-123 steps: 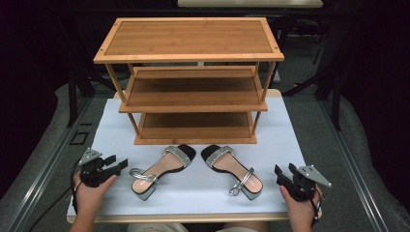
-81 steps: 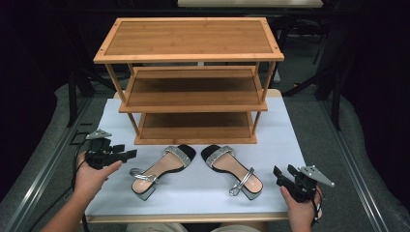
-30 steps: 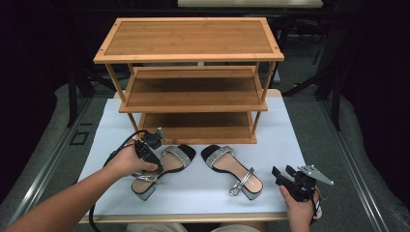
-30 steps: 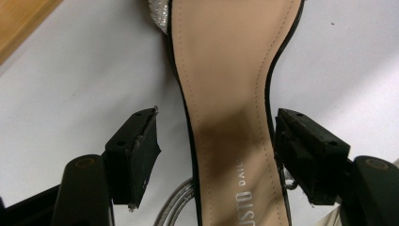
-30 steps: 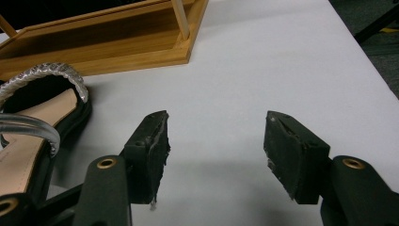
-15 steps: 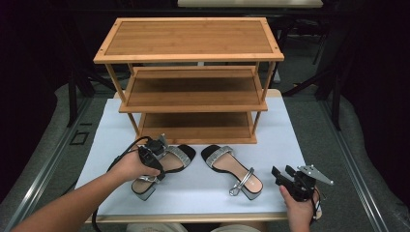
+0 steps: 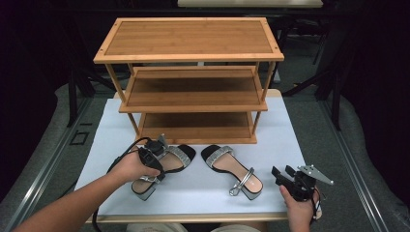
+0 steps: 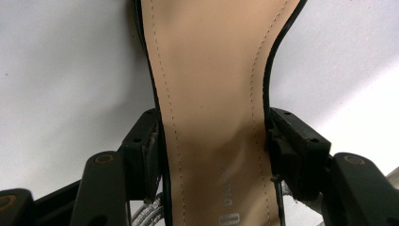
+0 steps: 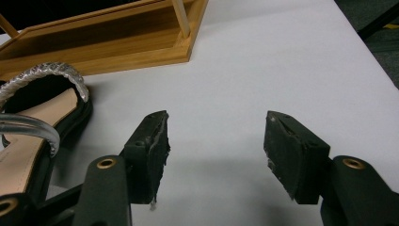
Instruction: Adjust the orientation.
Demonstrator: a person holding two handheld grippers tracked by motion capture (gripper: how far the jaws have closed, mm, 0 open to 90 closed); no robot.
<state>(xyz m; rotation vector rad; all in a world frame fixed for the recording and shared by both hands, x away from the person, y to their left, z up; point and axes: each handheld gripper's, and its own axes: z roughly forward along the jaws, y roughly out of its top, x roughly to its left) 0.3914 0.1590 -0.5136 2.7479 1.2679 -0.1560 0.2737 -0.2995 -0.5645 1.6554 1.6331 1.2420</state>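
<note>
The left sandal [image 7: 162,166] lies on the white table cover [image 7: 203,193], just in front of the wooden rack [image 7: 191,82], toe strap toward the bottom shelf. My left gripper [image 8: 214,150] straddles its tan insole at the waist, one black jaw against each edge of the sole; from the left gripper view the pads [image 8: 150,150] appear to touch the rim, though I cannot tell how hard they press. In the high view my left hand [image 7: 133,166] covers the middle of that shoe, so its heel end and ankle strap are mostly hidden, and the gripper [image 7: 153,155] shows as little more than a dark block with a cable looping off toward the table's left. Printed lettering on the insole is cut off at the bottom of the left gripper view and unreadable.

The right sandal [image 7: 233,166] sits just beside its mate, apart from it, angled heel-outward, its silver toe strap and ankle loop plain to see. In the right gripper view it [image 9: 33,122] is cropped at the left edge.

My right gripper [image 9: 216,155] is held near the table's front right corner, jaws spread wide over bare cover and holding nothing. From above it [image 7: 285,174] rides in my right hand [image 7: 300,205], grey plate on top, well apart from both shoes.
</note>
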